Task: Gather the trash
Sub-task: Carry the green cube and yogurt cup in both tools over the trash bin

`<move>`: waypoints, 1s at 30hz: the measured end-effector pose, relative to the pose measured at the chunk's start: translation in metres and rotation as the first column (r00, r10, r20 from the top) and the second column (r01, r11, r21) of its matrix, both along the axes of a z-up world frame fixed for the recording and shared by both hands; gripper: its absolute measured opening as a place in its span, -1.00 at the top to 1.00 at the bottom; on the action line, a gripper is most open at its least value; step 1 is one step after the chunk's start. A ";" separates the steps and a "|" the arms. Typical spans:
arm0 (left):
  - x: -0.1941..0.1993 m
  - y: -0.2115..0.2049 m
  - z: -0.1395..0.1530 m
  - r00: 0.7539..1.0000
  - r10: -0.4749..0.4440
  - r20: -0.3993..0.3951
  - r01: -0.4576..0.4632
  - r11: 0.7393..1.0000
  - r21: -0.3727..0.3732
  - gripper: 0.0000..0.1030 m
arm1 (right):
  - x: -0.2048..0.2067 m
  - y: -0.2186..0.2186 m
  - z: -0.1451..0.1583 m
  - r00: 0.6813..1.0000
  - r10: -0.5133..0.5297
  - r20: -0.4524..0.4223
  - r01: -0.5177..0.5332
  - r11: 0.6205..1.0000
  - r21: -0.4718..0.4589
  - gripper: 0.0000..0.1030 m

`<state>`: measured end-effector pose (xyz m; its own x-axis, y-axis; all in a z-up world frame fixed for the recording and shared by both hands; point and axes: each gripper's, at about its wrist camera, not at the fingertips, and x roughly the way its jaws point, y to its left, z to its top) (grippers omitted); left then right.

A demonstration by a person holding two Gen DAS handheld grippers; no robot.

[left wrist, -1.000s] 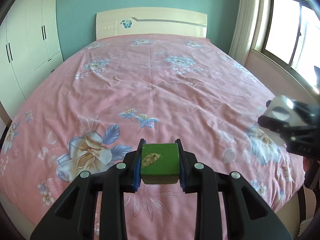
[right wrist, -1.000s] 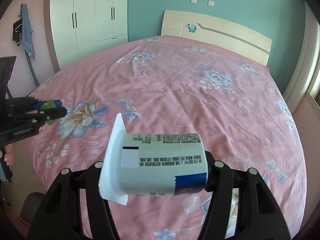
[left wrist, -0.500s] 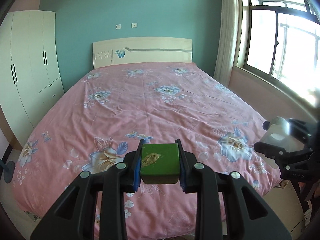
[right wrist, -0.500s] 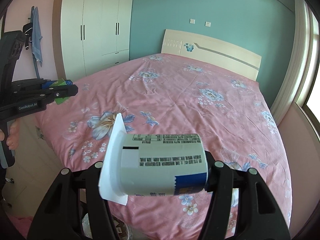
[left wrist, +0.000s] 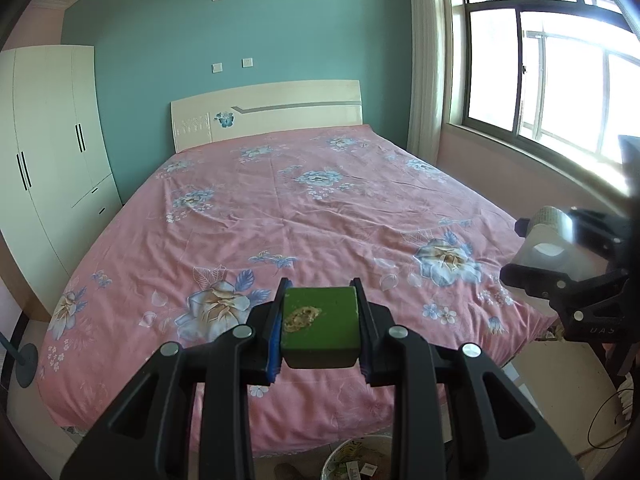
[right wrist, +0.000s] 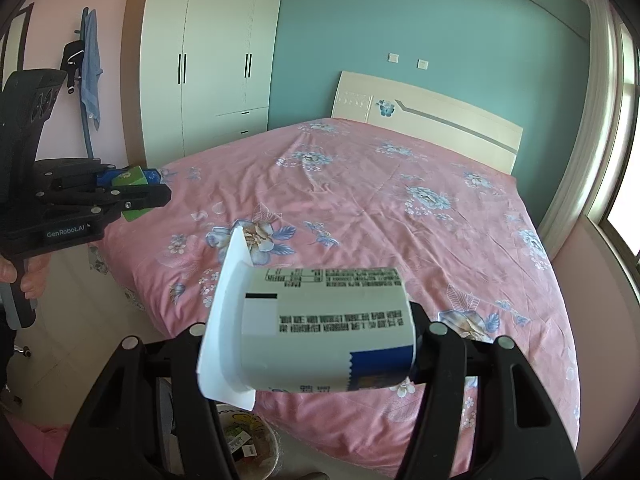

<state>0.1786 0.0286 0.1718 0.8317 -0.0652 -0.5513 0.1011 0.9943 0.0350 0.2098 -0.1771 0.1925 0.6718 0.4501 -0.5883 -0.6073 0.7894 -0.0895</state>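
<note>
Green block, brown smear on its face, clamped between the fingers of the left gripper. White printed cup, lying sideways, clamped in the right gripper. Both held above the floor at the foot of the pink floral bed; bin below.

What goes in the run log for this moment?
left gripper: shut on green block | right gripper: shut on cup | bin: below, at bed foot
</note>
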 end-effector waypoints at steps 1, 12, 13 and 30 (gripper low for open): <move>-0.003 -0.001 -0.003 1.000 -0.002 -0.004 0.002 1.000 0.006 0.38 | -0.003 0.001 -0.002 1.000 0.001 -0.002 -0.001 1.000 -0.001 -0.18; -0.013 0.002 -0.055 0.995 -0.013 -0.098 0.012 1.000 -0.011 0.38 | -0.016 0.004 -0.037 0.999 0.012 -0.049 -0.013 1.000 -0.017 -0.18; -0.013 0.002 -0.061 0.994 -0.015 -0.112 0.013 1.000 -0.014 0.38 | -0.017 0.005 -0.043 0.998 0.013 -0.056 -0.015 1.000 -0.023 -0.18; -0.008 -0.015 -0.196 0.926 -0.069 -0.371 0.071 0.997 -0.007 0.38 | -0.028 0.024 -0.154 0.985 0.027 -0.168 -0.048 0.991 -0.125 -0.18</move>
